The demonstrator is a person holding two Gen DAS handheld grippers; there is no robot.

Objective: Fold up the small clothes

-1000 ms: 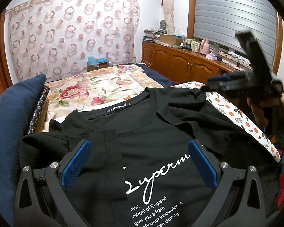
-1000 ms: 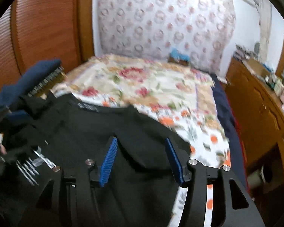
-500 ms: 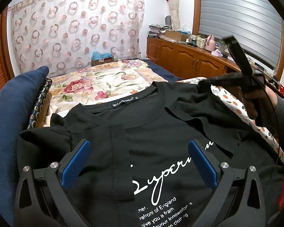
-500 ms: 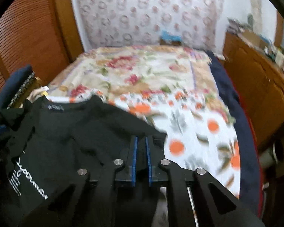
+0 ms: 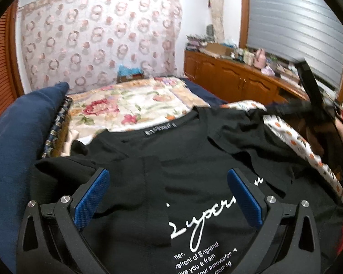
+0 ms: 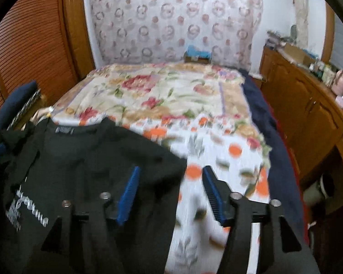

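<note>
Nearest the left wrist camera, the left gripper (image 5: 168, 199) stood wide apart and held nothing, its blue pads poised just over the chest of the black T-shirt (image 5: 194, 159), which lay face up on the bed (image 5: 125, 105) with white lettering toward the camera. A strip of the shirt's left side, likely the sleeve, lay turned in over the front between the pads. From the right wrist camera, the right gripper (image 6: 171, 191) was also spread and empty, straddling the shirt's right edge where black cloth met the orange-dotted sheet (image 6: 235, 150); the frame was blurred, so whether a pad touched fabric could not be told. The step in hand seemed to be folding the right side inward to match the left. To do it well, the right gripper should probably pinch the sleeve edge cleanly, catching one layer of shirt and none of the sheet, then carry it across low and flat while the left steadied the middle. Farther off lay the flowered quilt (image 6: 167, 91), then the ringed curtain (image 6: 171, 18) and the wooden cabinets (image 6: 308, 114).
</note>
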